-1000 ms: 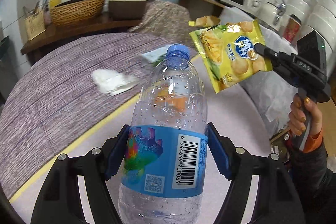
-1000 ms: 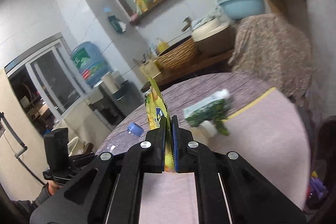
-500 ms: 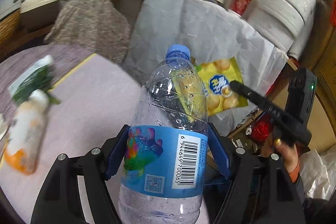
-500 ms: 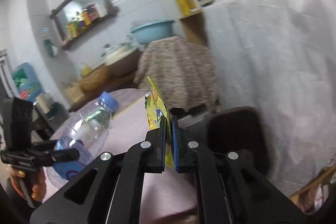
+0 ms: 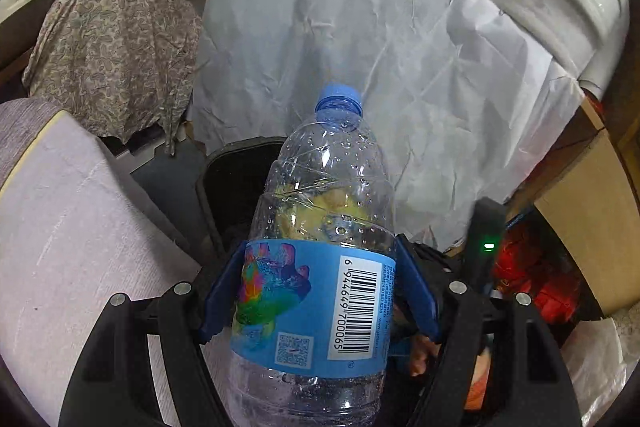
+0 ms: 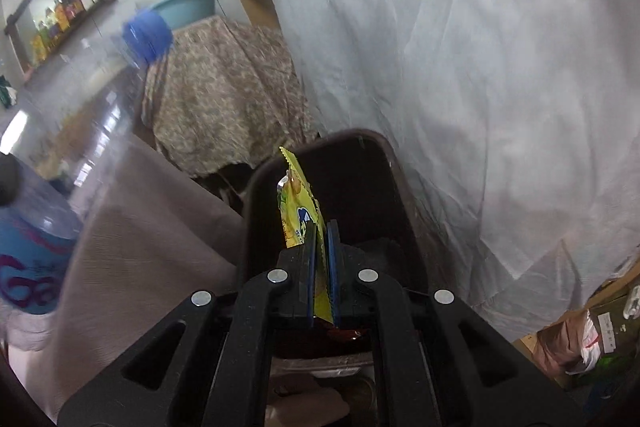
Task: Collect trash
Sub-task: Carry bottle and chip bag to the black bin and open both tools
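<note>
Clear plastic bottle (image 5: 316,267) clamped in left tongs (image 5: 320,291); yellow snack bag (image 6: 304,211) pinched in right tongs (image 6: 320,259).

Clear plastic bottle (image 5: 320,251): blue screw cap fitted, blue label with multicoloured graphic and barcode, droplets on the inner wall. It stands upright in the lower centre of the left wrist view; in the right wrist view it appears blurred at the left edge.

Yellow snack packet (image 6: 298,205): flat, seen edge-on, serrated top edge, printed graphics. It stands upright at centre frame, in front of the dark bin (image 6: 360,187) opening.
</note>
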Demonstrator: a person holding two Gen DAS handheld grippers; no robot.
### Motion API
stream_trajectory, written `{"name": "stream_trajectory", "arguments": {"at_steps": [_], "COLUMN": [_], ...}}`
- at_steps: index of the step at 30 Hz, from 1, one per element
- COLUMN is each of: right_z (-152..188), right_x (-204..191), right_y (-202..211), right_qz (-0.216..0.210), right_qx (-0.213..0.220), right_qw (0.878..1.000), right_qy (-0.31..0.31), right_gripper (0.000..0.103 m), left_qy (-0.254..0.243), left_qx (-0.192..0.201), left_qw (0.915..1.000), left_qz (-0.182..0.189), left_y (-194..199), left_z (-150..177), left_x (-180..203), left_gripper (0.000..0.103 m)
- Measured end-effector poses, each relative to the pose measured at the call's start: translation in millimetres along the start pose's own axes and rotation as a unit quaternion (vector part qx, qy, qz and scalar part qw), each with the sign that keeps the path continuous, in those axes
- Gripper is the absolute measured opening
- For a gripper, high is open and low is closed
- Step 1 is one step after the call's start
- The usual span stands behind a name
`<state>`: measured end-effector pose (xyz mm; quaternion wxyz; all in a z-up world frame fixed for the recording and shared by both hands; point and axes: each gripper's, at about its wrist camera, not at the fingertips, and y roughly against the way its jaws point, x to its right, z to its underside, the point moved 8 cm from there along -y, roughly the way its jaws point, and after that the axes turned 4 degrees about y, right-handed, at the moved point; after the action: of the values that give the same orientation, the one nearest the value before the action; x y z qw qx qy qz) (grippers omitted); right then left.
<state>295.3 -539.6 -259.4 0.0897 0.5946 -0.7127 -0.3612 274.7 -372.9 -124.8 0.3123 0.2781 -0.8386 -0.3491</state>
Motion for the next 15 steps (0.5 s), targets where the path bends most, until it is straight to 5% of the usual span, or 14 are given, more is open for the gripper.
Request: {"name": "stream_trajectory", "arguments": {"at_steps": [5, 7, 8, 9, 15], "right_z": [6.8, 10.8, 11.9, 11.3, 12.5], "right_x": [10.6, 12.5, 12.5, 13.0, 37.4], "right_y": [-44.8, -56.7, -62.3, -64.1, -41.1], "right_qz": [0.01, 0.014, 0.019, 0.027, 0.054], "right_qx": [-0.019, -0.031, -0.036, -0.031, -0.005], "right_qw": [1.0, 0.999, 0.999, 0.999, 0.998], "right_qy": [-0.009, -0.004, 0.0, 0.005, -0.016], "right_gripper": [0.01, 0.034, 0.056, 0.06, 0.06], "left_qy": [0.018, 0.023, 0.024, 0.025, 0.036], "left_qx": [-0.009, -0.014, -0.017, -0.02, -0.037], "left_qw": [0.9997, 0.9994, 0.9993, 0.9991, 0.9981], "left_qz": [-0.014, -0.02, -0.023, -0.028, -0.033], "left_y": [-16.7, -24.6, -28.8, -33.6, -59.4], "left_z": [-2.8, -2.9, -3.1, -2.5, -7.1], "left_x": [-10.9, -14.4, -15.0, -16.5, -12.8], "left_gripper": [0.072, 0.072, 0.072, 0.072, 0.072]}}
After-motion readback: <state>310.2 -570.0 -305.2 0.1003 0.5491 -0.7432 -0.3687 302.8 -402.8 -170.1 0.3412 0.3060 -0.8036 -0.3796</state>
